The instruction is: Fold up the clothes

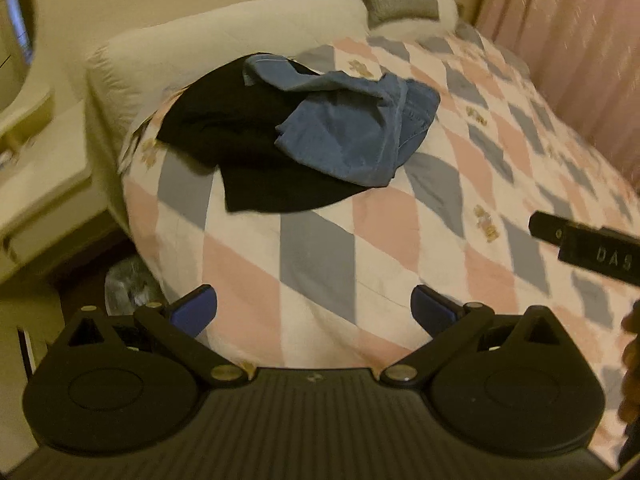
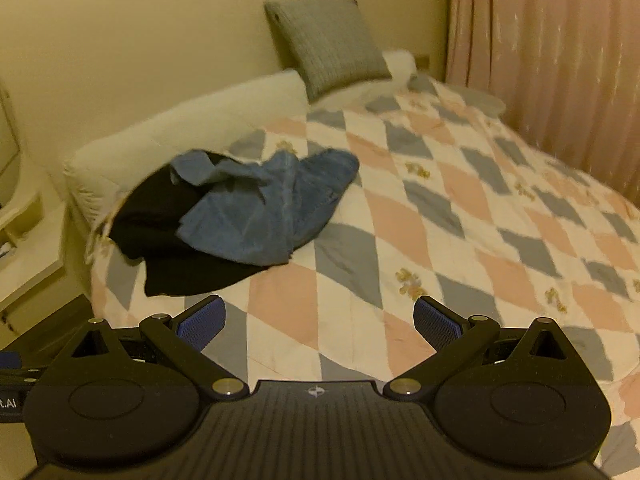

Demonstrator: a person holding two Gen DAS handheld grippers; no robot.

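A crumpled blue denim garment [image 1: 352, 128] lies on top of a black garment [image 1: 224, 136] near the left side of the bed. Both also show in the right wrist view, the denim [image 2: 264, 208] over the black cloth [image 2: 168, 232]. My left gripper [image 1: 314, 310] is open and empty, held above the quilt short of the clothes. My right gripper [image 2: 320, 322] is open and empty, also short of the pile. Part of the right gripper's body [image 1: 588, 246] shows at the right edge of the left wrist view.
The bed has a pink, grey and white diamond quilt [image 2: 460, 208]. A white bolster [image 2: 192, 120] and a grey cushion [image 2: 332, 44] lie at its head. A pink curtain [image 2: 552, 60] hangs at the right. A cream bedside unit [image 1: 36, 168] stands at the left.
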